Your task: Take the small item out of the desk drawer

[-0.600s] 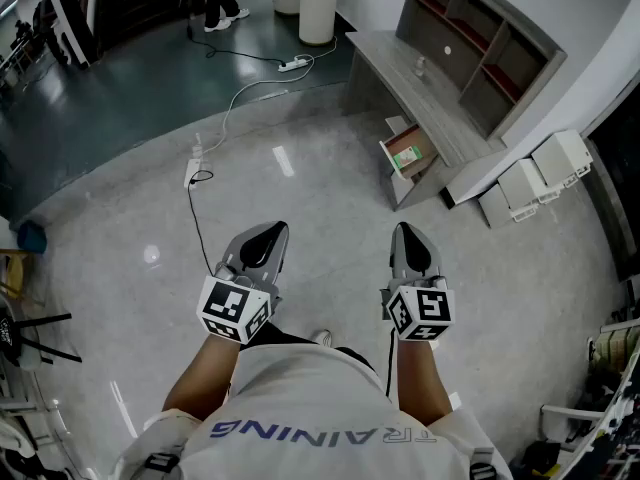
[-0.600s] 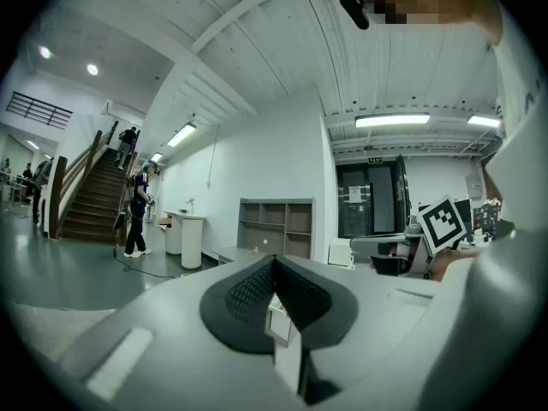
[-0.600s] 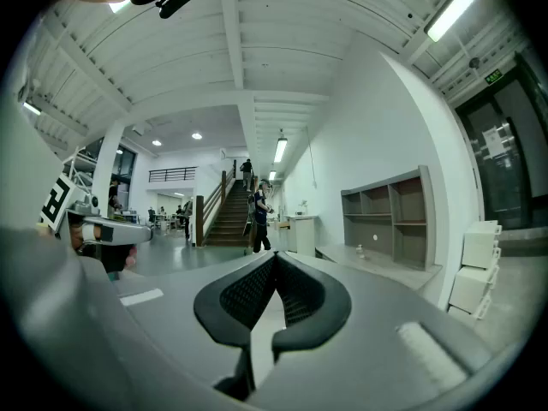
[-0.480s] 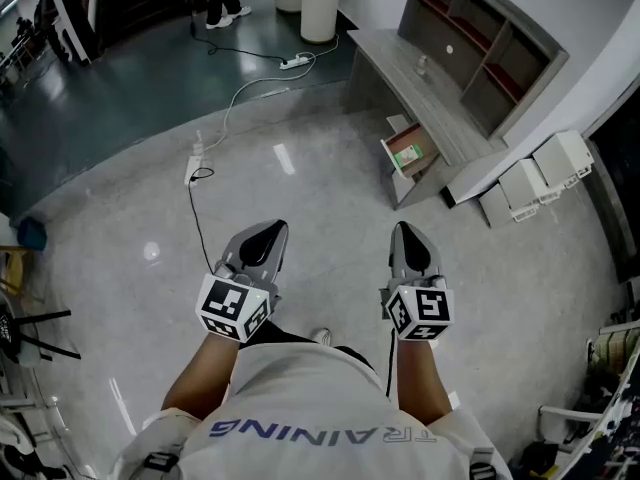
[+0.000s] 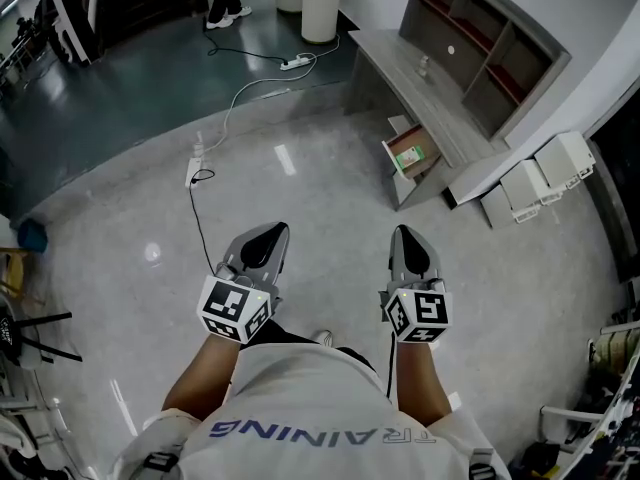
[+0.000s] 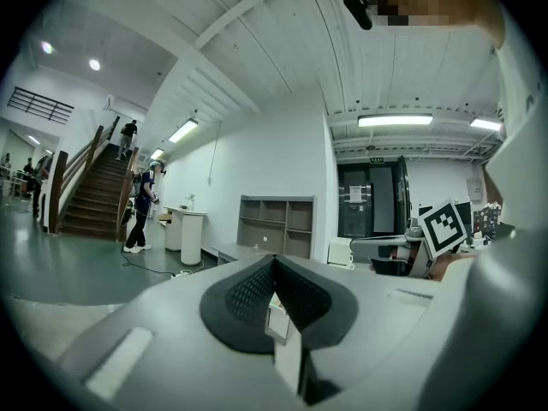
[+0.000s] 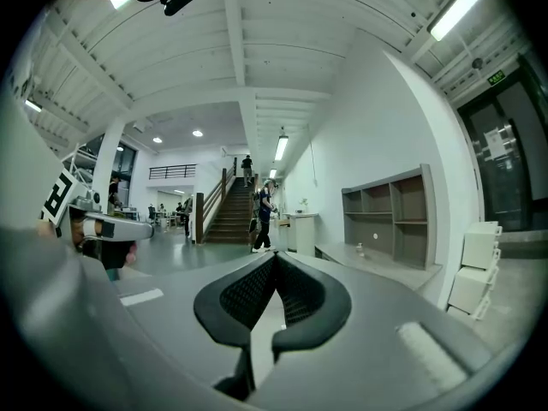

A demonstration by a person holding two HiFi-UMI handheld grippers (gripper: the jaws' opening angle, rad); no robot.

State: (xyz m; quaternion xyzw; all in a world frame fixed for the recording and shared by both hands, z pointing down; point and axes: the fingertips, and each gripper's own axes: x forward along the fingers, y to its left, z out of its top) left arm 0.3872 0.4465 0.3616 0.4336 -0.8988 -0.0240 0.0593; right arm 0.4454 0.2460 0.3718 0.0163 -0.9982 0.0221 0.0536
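Small item point(image 5: 409, 158): greenish, flat, lying in the open desk drawer point(image 5: 391, 159), well ahead of both grippers. Left gripper point(image 5: 268, 236): jaws pressed together, empty. Right gripper point(image 5: 408, 240): jaws pressed together, empty.

Head view: the left grey two-jaw gripper point(image 5: 272, 231) sits at 7 o'clock, jaws together with nothing between them, tips aimed toward 1 o'clock. The right grey two-jaw gripper point(image 5: 404, 232) sits at 5 o'clock, jaws together, empty, aimed toward 12 o'clock. Both bare forearms point(image 5: 195, 380) extend forward, with the black-and-white marker cubes point(image 5: 236, 308) uppermost.
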